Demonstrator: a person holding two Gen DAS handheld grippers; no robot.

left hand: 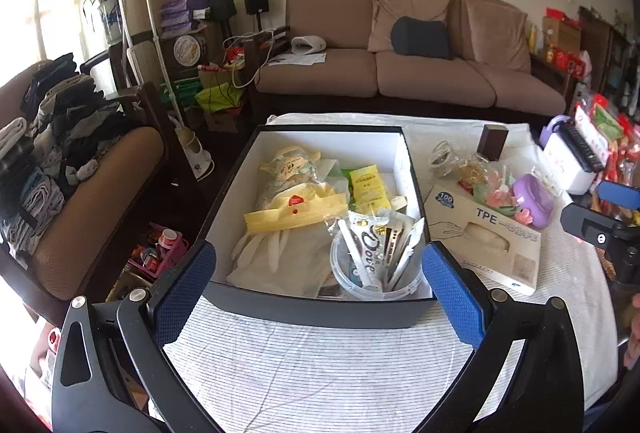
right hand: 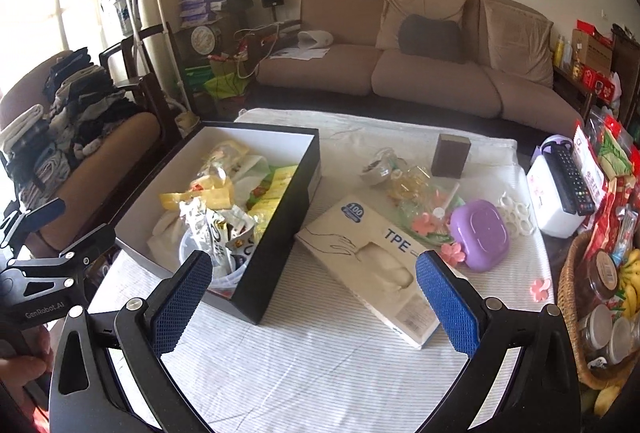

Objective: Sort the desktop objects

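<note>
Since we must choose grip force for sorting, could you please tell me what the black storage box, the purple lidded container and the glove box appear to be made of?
Black storage box: probably matte cardboard, with thin straight walls and a white lining. Purple lidded container: likely smooth moulded plastic, given its rounded corners and soft sheen. White TPE glove box: printed paperboard with creased edges.

Matt cardboard box [left hand: 320,309], striped cloth [left hand: 320,365]

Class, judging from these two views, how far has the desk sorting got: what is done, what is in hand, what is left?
Done: snack packets and a plastic cup already sit in the black box. In hand: nothing; the left hand-held gripper and right hand-held gripper are open and empty. Left: the glove box, purple case, tape roll and brown block lie on the cloth.
</note>
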